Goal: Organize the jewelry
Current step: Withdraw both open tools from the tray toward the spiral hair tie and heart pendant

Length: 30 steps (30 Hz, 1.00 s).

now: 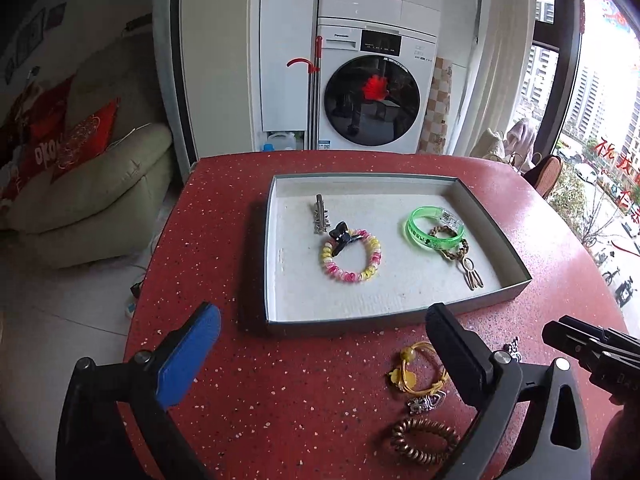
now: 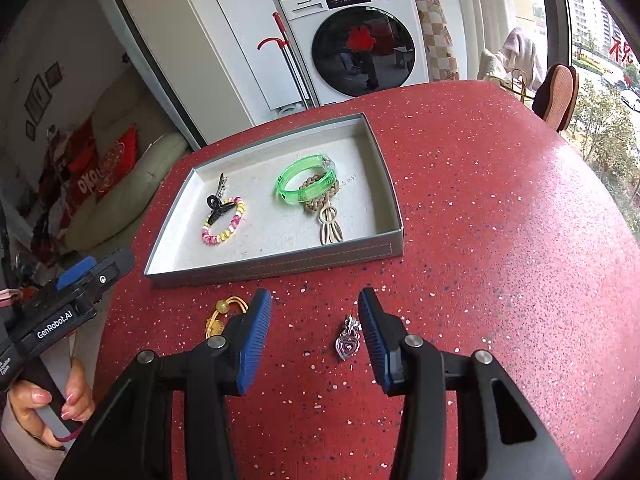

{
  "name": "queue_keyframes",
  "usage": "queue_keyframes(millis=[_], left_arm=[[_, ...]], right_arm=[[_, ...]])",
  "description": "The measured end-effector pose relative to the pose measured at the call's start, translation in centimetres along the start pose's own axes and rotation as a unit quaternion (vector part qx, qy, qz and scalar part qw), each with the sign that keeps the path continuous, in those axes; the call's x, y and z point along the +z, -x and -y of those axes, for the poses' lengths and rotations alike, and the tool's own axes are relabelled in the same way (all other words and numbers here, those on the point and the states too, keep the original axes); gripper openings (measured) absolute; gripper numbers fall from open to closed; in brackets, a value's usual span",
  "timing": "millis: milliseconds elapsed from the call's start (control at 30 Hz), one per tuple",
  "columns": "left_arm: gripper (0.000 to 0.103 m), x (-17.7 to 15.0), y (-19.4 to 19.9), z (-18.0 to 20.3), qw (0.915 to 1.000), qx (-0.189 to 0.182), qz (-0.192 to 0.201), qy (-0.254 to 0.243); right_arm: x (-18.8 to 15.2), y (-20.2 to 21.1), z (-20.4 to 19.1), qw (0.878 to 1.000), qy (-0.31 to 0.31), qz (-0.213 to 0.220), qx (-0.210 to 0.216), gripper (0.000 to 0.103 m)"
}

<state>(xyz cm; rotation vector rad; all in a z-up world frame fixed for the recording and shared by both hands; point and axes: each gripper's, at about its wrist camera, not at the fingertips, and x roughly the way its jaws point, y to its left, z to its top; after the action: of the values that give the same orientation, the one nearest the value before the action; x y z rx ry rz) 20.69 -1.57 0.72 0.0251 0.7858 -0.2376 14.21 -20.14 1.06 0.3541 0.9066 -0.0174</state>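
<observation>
Left wrist: low over the red table point(image 1: 280, 380), angled down at the tray point(image 1: 400, 312), near.
Right wrist: further right, same downward slant.
Shared: tray, washing machine point(image 2: 360, 40).

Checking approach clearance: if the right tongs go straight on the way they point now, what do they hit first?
Likely the silver heart pendant, lying on the red table between the open right tongs, close to one finger. Past it comes the grey tray. Depth is hard to judge.
</observation>
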Motion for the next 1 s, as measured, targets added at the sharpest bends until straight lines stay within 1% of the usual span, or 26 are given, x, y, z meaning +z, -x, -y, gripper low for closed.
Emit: queue_keyframes(millis=[67, 133, 167, 233, 300, 433, 633, 700, 1000], left_arm=[[0.103, -1.2, 0.4, 0.1, 1.0, -0.003, -0.004, 0.001], [0.103, -2.5, 1.0, 0.3, 1.0, 0.002, -0.003, 0.001], [0.103, -3.0, 1.1, 0.3, 1.0, 0.003, -0.004, 0.0], [0.103, -4.1, 1.4, 0.5, 0.9999, 0.005, -0.01, 0.0], [0.103, -5.1, 1.4, 0.7, 0.9998, 0.006, -0.017, -0.001], [0.103, -6.9, 1.6, 1.1, 0.9994, 0.009, -0.033, 0.004], [0.103, -9.0, 2.1, 1.2, 0.9988, 0.019, -0.043, 0.013], [0.103, -9.4, 2.2, 1.1, 0.9986, 0.017, -0.048, 0.017], [0.103, -9.6, 1.6, 1.3, 0.9975, 0.001, -0.064, 0.031]], right_arm=[[-0.8, 0.2, 0.2, 1.0, -0.002, -0.004, -0.001, 0.052], [-1.6, 0.6, 0.3, 1.0, 0.002, -0.004, -0.005, 0.058], [-2.0, 0.8, 0.3, 1.0, 0.004, -0.001, -0.008, 0.065], [-2.8, 1.3, 0.3, 1.0, 0.007, 0.005, -0.012, 0.085], [-3.7, 1.7, 0.6, 1.0, 0.007, 0.01, -0.014, 0.09], [-5.3, 1.6, 1.0, 1.0, 0.002, -0.002, -0.016, 0.09], [-7.1, 2.0, 1.1, 1.0, 0.005, -0.002, -0.015, 0.091], [-7.5, 2.2, 1.1, 1.0, 0.004, -0.007, -0.009, 0.091], [-8.0, 2.5, 1.7, 1.0, -0.006, -0.012, -0.022, 0.091]])
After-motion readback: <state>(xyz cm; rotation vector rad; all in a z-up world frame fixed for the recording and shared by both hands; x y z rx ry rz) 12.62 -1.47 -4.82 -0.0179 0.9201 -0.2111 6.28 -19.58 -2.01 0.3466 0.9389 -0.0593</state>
